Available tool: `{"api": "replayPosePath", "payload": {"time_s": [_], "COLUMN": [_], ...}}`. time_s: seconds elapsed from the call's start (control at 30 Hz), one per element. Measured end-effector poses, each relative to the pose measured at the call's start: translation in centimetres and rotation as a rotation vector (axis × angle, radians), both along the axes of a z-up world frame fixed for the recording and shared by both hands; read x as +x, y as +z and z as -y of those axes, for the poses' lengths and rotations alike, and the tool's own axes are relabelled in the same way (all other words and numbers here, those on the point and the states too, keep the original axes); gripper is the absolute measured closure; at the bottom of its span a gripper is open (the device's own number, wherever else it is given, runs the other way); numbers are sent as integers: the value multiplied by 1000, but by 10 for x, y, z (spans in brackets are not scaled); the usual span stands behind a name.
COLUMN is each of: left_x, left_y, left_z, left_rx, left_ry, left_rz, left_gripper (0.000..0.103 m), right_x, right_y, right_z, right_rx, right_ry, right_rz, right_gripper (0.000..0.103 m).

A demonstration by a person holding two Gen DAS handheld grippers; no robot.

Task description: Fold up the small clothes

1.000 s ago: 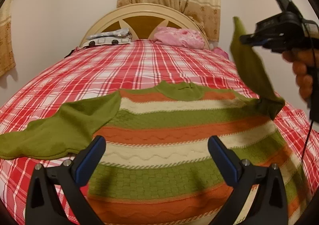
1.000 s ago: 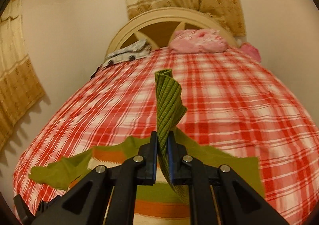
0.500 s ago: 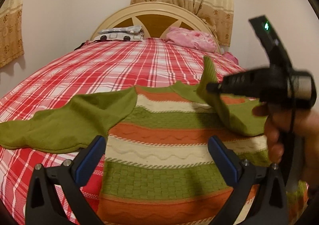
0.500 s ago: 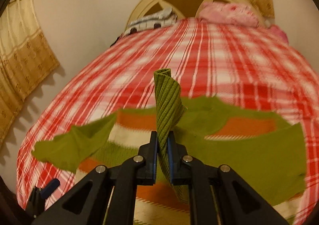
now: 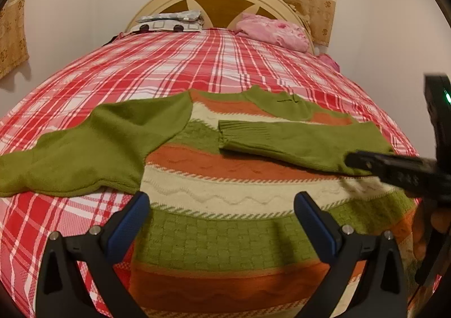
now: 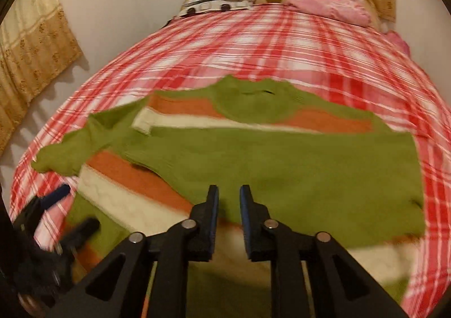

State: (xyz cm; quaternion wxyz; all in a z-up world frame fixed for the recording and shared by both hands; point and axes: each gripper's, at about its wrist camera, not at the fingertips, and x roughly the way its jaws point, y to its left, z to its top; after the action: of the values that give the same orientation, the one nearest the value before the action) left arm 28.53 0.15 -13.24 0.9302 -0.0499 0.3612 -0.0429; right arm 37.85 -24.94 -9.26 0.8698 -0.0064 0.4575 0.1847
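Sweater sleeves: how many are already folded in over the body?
1. The right sleeve lies across the striped sweater; the left sleeve is spread out onto the plaid bedspread.

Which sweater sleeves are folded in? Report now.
One only. The right sleeve lies folded across the striped sweater; the left sleeve is spread out on the plaid bedspread.

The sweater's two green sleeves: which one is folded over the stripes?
The sleeve on the right, lying across the sweater's striped chest. The left sleeve is spread out sideways onto the plaid bedsheet.
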Motion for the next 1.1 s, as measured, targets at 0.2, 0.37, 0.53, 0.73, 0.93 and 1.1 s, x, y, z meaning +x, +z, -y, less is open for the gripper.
{"api": "replayPosePath", "payload": {"time_s": [0.2,0.37,0.53,0.73,0.93,1.1], "left_x": [1,25,62,86,96,95], "left_y": [37,62,39,10,-13,-19], "left_z": [4,18,31,39,52,44], "left_rx": [87,145,166,151,137,79], "left_ry": [-27,-92,-129,-121,-124,-125], "left_rz": [65,80,-27,-113,-180,-157], "left_gripper": [0,0,9,24,36,62], "right_x": [-29,-52,-65,-74,-80,-86], "right_y": [1,6,-1,-6,-6,-6], "right_z": [31,34,27,23,23,21], "right_rx": [-17,-19,-14,-42,-53,-57], "right_ry": [-35,-29,-18,-7,-8,-5], "right_rz": [5,49,60,88,119,136], "right_gripper": [62,61,61,61,61,60]}}
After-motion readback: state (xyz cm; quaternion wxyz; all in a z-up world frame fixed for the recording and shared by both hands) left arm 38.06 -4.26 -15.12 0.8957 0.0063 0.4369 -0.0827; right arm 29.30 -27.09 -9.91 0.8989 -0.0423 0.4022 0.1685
